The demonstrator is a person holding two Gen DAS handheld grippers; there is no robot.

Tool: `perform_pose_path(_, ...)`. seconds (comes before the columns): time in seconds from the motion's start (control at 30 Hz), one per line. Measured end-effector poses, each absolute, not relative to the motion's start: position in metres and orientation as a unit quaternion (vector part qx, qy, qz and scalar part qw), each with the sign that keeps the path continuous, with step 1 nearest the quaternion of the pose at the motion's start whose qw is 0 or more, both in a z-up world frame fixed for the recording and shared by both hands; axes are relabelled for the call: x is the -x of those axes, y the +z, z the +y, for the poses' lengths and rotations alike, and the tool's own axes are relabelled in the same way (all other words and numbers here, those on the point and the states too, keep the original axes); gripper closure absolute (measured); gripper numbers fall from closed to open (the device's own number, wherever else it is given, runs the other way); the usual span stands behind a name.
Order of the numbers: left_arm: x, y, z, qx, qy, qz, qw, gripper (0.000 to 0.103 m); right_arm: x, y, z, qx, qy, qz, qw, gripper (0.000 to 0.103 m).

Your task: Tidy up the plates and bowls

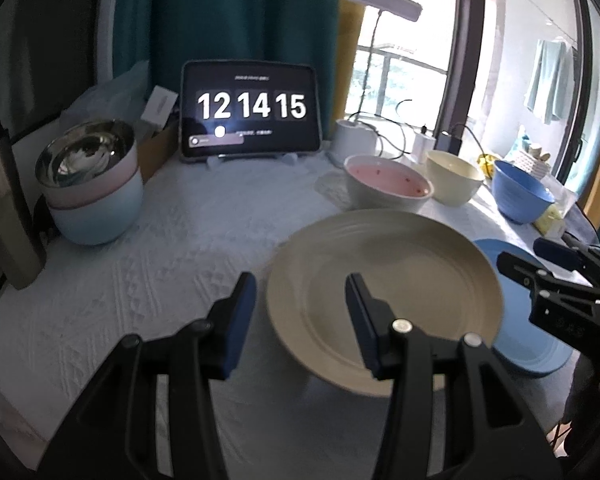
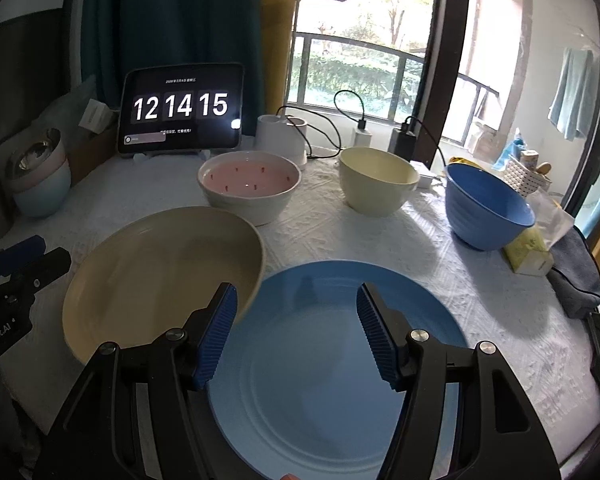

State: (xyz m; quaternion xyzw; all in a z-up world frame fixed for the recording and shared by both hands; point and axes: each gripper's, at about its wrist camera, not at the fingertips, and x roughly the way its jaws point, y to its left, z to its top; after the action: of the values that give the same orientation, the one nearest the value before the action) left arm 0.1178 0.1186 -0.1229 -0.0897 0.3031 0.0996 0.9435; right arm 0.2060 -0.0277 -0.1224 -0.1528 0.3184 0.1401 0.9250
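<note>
- Left wrist view: left gripper, jaws apart, straddles the cream plate rim, gripping nothing; bowl stack sorted far left; bare worktop between.
- Right wrist view: right gripper, jaws apart, above the blue plate; cream plate overlaps its edge; three bowls unstacked.

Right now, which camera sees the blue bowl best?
The right wrist view: the blue bowl shows whole, inside and outer wall. The left wrist view shows it smaller, near the picture's right side.
</note>
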Motion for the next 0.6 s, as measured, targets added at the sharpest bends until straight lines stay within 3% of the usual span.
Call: perform_pose_path(0.6, -0.143, -0.157, 0.157, 0.140, 0.124, 0.365, 0.912, 0.055, -0.236, -0.147, 0.004, 0.159, 0.149, 0.350, 0.911, 0.038)
